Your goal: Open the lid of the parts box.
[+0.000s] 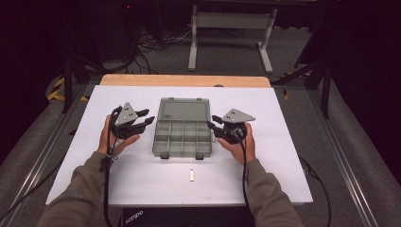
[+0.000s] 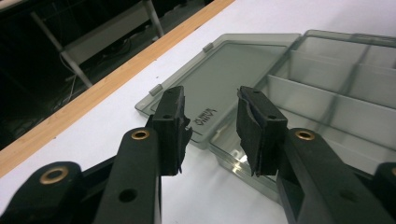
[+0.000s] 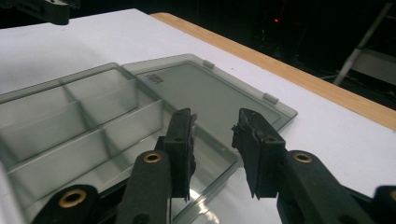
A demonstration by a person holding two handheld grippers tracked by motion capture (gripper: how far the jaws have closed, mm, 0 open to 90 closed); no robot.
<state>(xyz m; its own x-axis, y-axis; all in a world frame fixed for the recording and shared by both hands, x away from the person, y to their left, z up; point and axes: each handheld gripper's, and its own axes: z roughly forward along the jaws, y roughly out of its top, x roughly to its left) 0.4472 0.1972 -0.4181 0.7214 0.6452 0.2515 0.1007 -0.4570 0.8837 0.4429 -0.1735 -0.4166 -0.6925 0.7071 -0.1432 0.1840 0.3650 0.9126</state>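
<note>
Compartment box (image 1: 182, 138) lies open at mid-counter (image 1: 142, 179), lid flat behind, flanked by left gripper (image 1: 146, 121) and right gripper (image 1: 212, 125), both released, jaws apart, grasping nothing.

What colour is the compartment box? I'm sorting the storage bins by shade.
Translucent smoky grey box; clearest in the high view.
</note>
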